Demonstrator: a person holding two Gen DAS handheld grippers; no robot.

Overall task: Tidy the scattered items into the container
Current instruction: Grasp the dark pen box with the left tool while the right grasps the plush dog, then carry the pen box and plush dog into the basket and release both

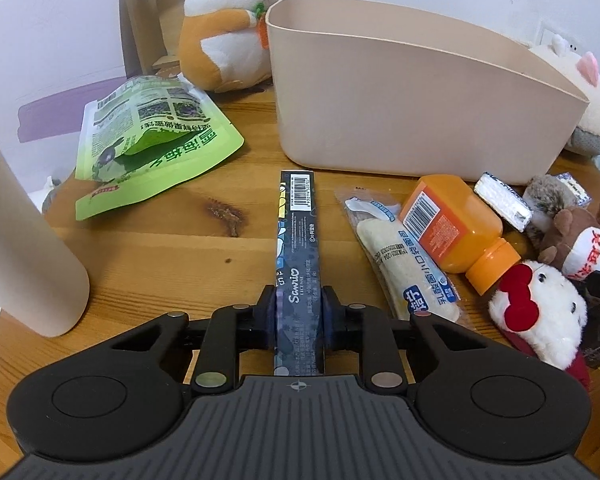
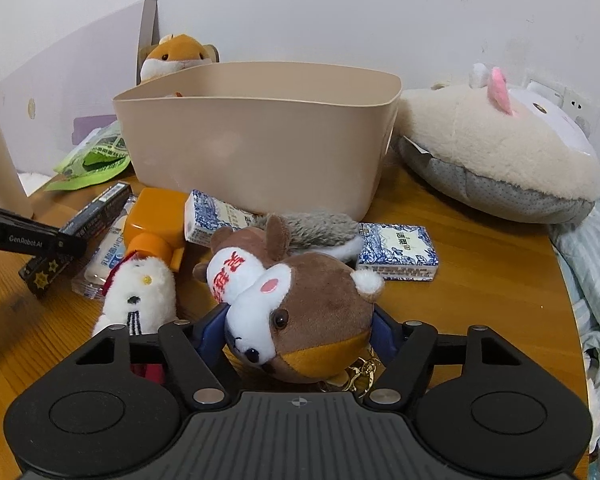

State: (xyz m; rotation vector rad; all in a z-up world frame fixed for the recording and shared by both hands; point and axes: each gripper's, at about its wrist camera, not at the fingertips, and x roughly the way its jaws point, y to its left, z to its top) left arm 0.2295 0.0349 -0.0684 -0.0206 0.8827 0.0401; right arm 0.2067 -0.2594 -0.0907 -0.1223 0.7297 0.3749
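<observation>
Left tongs (image 1: 299, 306) pinch dark box (image 1: 298, 232); right tongs (image 2: 300, 330) clamp brown plush (image 2: 316, 312).

The long dark box (image 1: 299, 240) reads "Sanrio". The black arm (image 2: 24, 232) at the right wrist view's left edge reads "GenRobot.AI".

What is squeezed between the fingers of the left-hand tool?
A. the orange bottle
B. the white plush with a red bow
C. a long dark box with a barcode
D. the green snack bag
C: in the left wrist view the left gripper has its fingers pressed on both sides of the long dark box, while the orange bottle, green snack bag and white plush lie untouched on the table.
</observation>
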